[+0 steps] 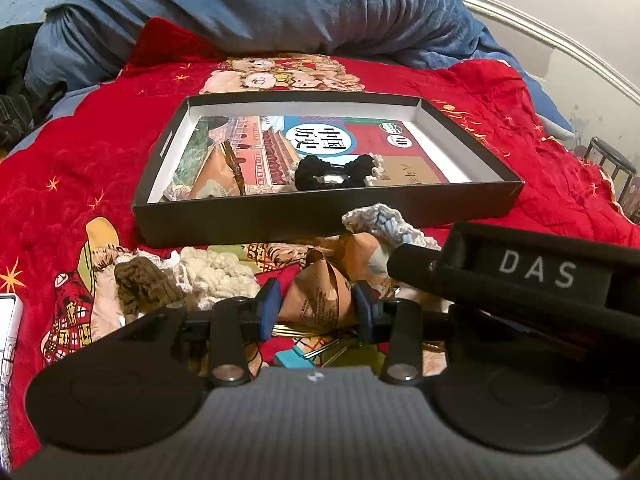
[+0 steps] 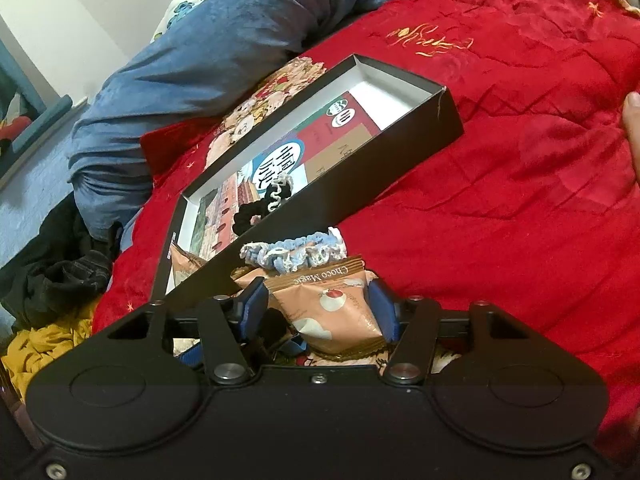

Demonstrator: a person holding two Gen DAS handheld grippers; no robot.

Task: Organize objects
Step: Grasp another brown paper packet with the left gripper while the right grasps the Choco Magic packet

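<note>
A shallow black box (image 1: 280, 222) lies on the red quilt, also in the right wrist view (image 2: 448, 116). It holds a history book (image 1: 320, 140), a black scrunchie (image 1: 336, 174) and a tan snack packet (image 1: 216, 176). In front of the box lie loose items: a blue-white scrunchie (image 1: 384, 220), brown and cream scrunchies (image 1: 160, 280). My left gripper (image 1: 316, 308) has its blue pads on either side of a tan snack packet (image 1: 320, 300). My right gripper (image 2: 320, 308) has its pads on either side of a Choco Magic snack packet (image 2: 336, 308); the blue-white scrunchie (image 2: 296, 252) lies just beyond.
A blue duvet (image 1: 260, 12) is bunched behind the box. The right gripper's body (image 1: 536, 276) crosses the left wrist view at right. Dark and yellow clothes (image 2: 52, 280) lie off the quilt's left edge. A white object (image 1: 8, 328) sits at far left.
</note>
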